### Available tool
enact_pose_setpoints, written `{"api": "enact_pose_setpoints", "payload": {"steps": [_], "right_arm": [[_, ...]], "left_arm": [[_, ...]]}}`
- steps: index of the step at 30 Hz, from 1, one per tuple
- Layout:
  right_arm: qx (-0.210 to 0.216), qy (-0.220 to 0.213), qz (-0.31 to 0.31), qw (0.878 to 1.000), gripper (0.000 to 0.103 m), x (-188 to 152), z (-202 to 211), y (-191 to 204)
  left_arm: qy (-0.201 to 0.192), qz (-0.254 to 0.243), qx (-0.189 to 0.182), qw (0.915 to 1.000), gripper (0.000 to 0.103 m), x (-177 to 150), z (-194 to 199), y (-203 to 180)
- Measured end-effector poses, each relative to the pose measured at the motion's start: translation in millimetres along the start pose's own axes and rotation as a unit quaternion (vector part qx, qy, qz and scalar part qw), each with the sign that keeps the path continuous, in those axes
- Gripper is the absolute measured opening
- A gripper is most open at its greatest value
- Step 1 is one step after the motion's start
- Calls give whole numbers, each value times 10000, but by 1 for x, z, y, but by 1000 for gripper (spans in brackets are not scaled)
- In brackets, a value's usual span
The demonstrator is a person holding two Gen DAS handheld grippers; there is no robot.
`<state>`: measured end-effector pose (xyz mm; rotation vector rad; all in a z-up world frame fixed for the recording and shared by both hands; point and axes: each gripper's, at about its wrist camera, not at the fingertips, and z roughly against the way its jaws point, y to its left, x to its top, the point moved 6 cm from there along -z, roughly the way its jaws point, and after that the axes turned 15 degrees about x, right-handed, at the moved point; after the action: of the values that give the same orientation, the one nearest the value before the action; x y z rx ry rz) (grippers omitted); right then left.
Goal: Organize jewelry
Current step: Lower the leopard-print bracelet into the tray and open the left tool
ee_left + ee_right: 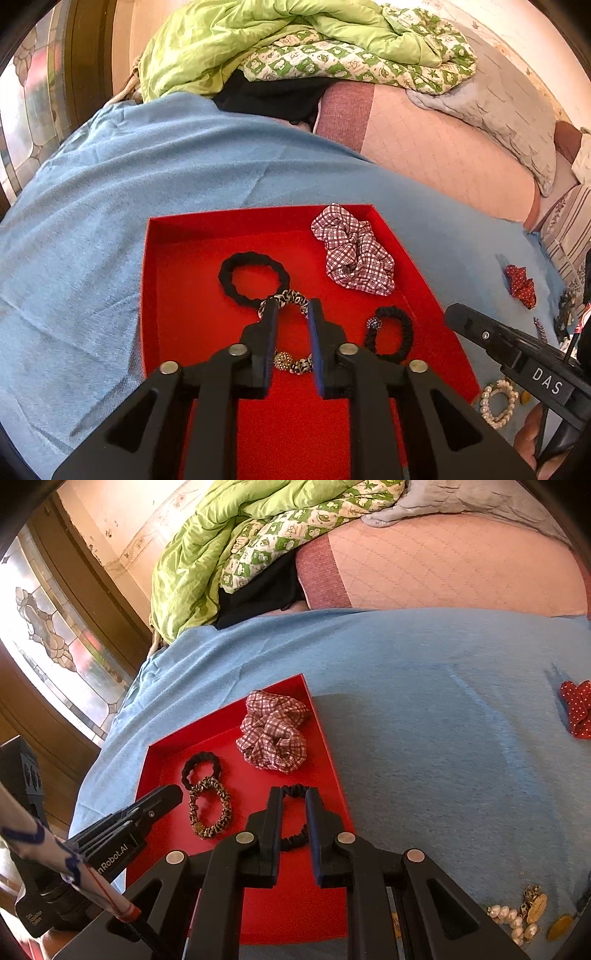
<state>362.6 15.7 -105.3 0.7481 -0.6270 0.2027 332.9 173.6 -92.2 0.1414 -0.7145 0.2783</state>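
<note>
A red tray [177, 266] [295, 915] lies on a blue cloth. In it are a plaid scrunchie [352, 251] [273, 734], a black braided hair tie [227, 275] [190, 766], a leopard-print hair tie [291, 297] [223, 801] and a black hair tie with a bead [400, 328] [293, 790]. My left gripper [293, 306] is open, its jaws straddling the leopard-print tie. My right gripper [294, 794] is open over the black beaded tie. A pearl bracelet [498, 404] [513, 921] and a red dotted scrunchie [521, 284] [578, 707] lie on the cloth outside the tray.
The blue cloth [92, 221] [424, 701] covers a bed. A green quilt [229, 40] [192, 561] and a grey pillow [509, 110] lie at the back. A stained-glass window [48, 635] is at the left. Small gold trinkets [535, 904] lie by the pearls.
</note>
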Motion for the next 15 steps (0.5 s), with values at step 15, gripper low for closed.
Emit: {"api": "enact_pose_setpoints", "payload": {"steps": [15], "right_arm": [[-96,63,61,9999,15,-10,7,-2]], "left_arm": [[-228,-171,221,9993,24,0,9,-5]]}}
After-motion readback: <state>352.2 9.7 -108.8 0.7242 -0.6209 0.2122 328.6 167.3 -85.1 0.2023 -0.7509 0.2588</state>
